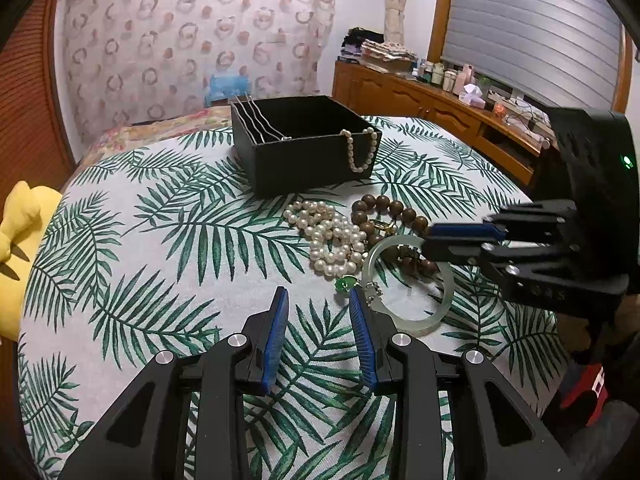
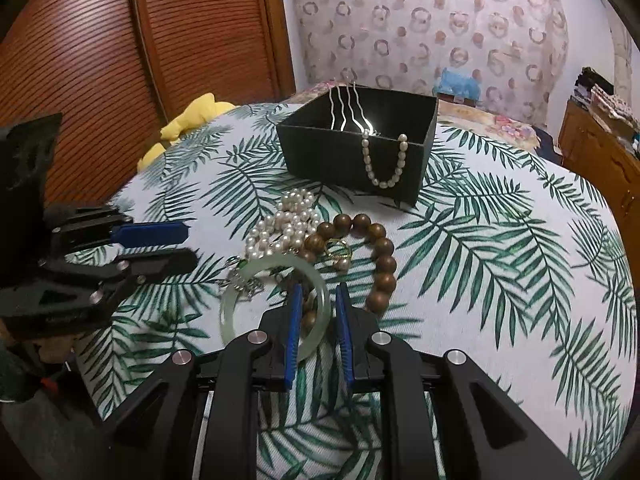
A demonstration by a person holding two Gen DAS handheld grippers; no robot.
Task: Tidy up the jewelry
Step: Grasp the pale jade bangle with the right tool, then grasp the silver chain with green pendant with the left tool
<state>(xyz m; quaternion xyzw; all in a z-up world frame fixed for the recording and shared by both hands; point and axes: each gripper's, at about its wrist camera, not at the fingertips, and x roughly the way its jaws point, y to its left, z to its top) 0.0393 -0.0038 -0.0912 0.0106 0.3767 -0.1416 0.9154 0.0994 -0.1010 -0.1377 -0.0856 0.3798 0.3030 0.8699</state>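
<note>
Jewelry: most of it lies loose on the leaf-print cloth (image 1: 160,216); a smaller part is in or on the black box (image 1: 312,168).
Left wrist view, done: the box sits upper centre; silver chains (image 1: 260,120) hang over its back-left corner and a pearl strand (image 1: 362,152) drapes over its front-right corner.
Left wrist view, left: right of centre lie a white pearl heap (image 1: 328,236), a wooden bead string (image 1: 394,208), a pale jade bangle (image 1: 438,312) and a small green pendant (image 1: 345,283).
Left gripper (image 1: 319,300): bottom centre, jaws narrowly apart, nothing between them; its right tip is just beside the pendant.
Right wrist view, done: the box is upper centre, same pieces on it.
Right wrist view, left: the heap fills the centre, untouched apart from the bangle.
Right gripper (image 2: 318,294): bottom centre, jaws narrow, straddling the bangle's rim; whether they already pinch it I cannot tell.
Judgement: early stage; the bangle looks next.
</note>
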